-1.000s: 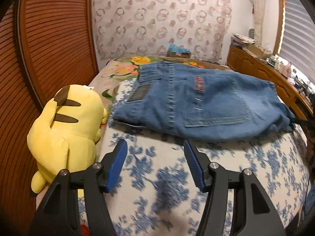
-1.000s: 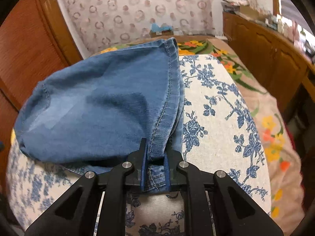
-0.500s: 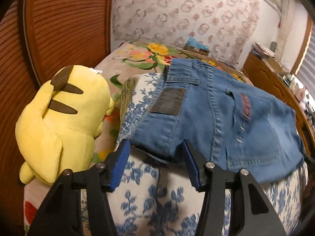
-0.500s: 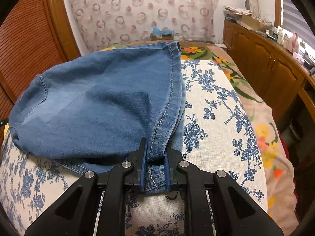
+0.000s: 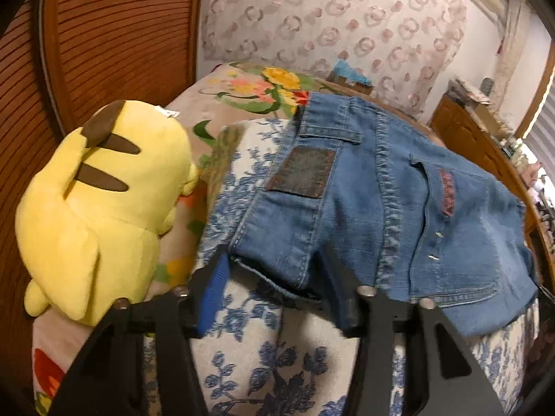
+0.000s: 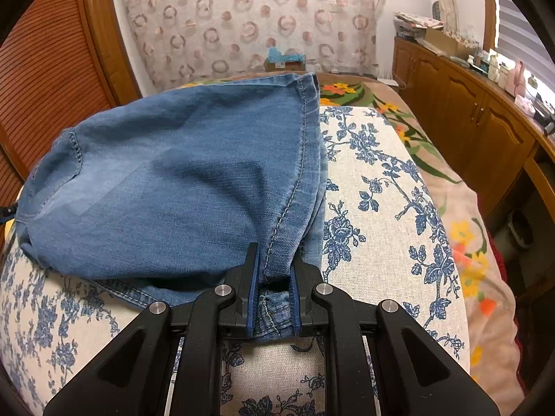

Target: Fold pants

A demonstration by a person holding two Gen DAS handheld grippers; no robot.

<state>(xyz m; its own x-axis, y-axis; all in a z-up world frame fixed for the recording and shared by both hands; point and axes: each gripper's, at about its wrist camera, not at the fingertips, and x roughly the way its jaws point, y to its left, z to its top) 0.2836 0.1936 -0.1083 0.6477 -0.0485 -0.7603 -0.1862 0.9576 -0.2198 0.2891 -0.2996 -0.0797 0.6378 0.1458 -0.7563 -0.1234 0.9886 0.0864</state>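
The left gripper [image 5: 277,287] has reached the jeans' [image 5: 364,208] waist corner, jaws closing around it; the right gripper [image 6: 274,291] stays clamped on the hem, ready to fold.

pants [image 5: 364,208] on cushion [image 5: 249,329], plush toy [image 5: 100,208] left

The left gripper [image 5: 277,287] is closing its jaws around the waistband corner of the blue denim pants [image 5: 374,208], which lie on the blue-flowered bed cover [image 5: 263,353]. At nine o'clock, a yellow plush toy [image 5: 93,208] rests beside the cover.
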